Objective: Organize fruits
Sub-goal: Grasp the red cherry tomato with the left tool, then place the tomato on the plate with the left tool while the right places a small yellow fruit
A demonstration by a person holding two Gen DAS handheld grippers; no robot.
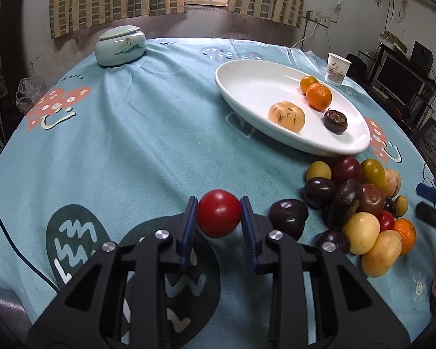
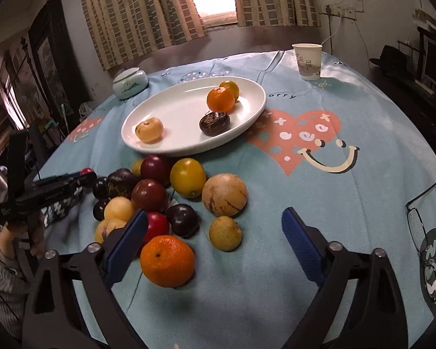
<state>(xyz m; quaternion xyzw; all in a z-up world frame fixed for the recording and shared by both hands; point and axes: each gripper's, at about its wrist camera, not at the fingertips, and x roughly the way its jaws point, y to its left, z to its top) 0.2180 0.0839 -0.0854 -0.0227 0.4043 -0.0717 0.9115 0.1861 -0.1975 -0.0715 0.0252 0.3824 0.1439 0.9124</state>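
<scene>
White plate far right on counter: four fruits in | fruit pile near plate: over a dozen left | left gripper fingers clamp red tomato | right gripper fingers spread, empty, beside orange

tablecloth: "worry" printed nr heart motif, cut to "orry" in right view | paper cup: Chinese chars "中国风" | other text illegible
</scene>
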